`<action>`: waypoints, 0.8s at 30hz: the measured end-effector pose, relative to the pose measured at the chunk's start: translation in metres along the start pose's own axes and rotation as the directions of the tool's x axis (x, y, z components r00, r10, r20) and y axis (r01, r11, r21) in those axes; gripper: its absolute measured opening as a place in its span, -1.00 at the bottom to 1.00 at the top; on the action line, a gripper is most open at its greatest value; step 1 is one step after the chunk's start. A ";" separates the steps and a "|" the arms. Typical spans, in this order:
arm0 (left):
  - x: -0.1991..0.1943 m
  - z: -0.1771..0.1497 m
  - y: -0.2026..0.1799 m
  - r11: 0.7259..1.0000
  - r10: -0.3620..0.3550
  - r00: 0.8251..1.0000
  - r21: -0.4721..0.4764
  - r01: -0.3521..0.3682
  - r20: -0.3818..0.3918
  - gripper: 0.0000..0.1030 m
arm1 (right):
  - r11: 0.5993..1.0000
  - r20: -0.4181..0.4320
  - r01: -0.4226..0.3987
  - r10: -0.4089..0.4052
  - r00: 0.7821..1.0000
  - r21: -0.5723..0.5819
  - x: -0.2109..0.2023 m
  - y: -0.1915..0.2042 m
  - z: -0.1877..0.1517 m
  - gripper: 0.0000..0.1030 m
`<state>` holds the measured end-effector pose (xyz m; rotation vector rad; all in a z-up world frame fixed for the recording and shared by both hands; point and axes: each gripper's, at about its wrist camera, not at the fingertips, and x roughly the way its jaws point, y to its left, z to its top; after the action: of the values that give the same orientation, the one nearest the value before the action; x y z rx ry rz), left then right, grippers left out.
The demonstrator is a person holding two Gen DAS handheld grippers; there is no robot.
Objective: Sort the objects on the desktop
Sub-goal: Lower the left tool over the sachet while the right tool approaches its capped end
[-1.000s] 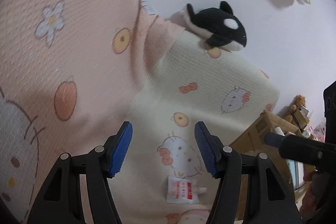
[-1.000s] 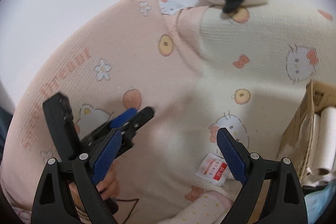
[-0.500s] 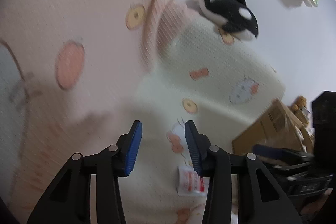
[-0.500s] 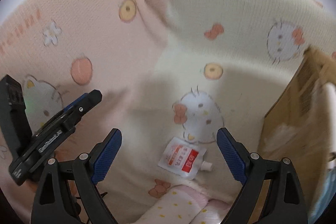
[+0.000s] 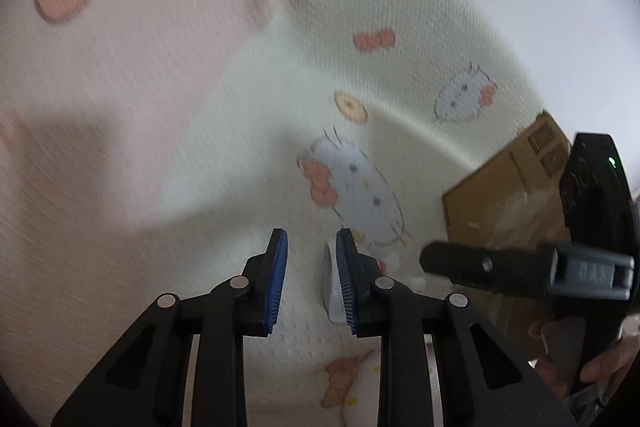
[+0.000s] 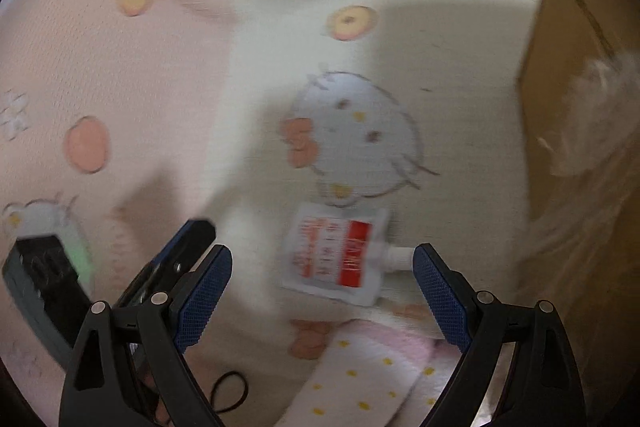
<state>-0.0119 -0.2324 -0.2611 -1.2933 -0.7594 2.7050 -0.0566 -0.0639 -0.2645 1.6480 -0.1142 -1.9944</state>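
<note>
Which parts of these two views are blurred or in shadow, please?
Left wrist view: the blanket smears with motion on the left, and a grey shadow crosses it; the left tool stays sharp. Right wrist view: the pouch print is blurred beyond reading, the cardboard box smeared and dim, the right tool crisp.

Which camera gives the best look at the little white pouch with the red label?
The right wrist view: the pouch lies in full sight on the blanket, label and spout showing. In the left wrist view only a sliver shows behind the left hand-held gripper.
</note>
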 end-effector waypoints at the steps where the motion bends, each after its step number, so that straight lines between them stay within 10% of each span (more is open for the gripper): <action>1: 0.003 -0.002 0.000 1.000 -0.006 1.000 -0.005 0.006 -0.012 -0.45 | 1.000 -0.010 0.003 -0.003 1.000 0.025 0.002 -0.005 0.001 0.76; 11: 0.038 -0.021 -0.007 0.999 -0.048 0.984 -0.011 0.047 -0.170 -0.46 | 0.998 -0.092 -0.030 0.036 0.995 0.061 0.028 -0.006 0.004 0.76; 18: 0.031 -0.017 0.008 0.997 -0.045 0.987 -0.073 0.034 -0.152 -0.46 | 0.964 -0.148 -0.266 0.263 0.953 0.001 0.049 0.019 0.013 0.76; 24: 0.034 -0.017 0.016 0.988 -0.091 0.984 -0.136 0.070 -0.153 -0.46 | 0.991 -0.002 -0.014 0.014 1.000 -0.135 0.017 0.028 0.018 0.76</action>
<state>-0.0186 -0.2312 -0.3020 -1.4499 -0.9606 2.4905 -0.0650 -0.1000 -0.2640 1.5583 0.0097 -1.9459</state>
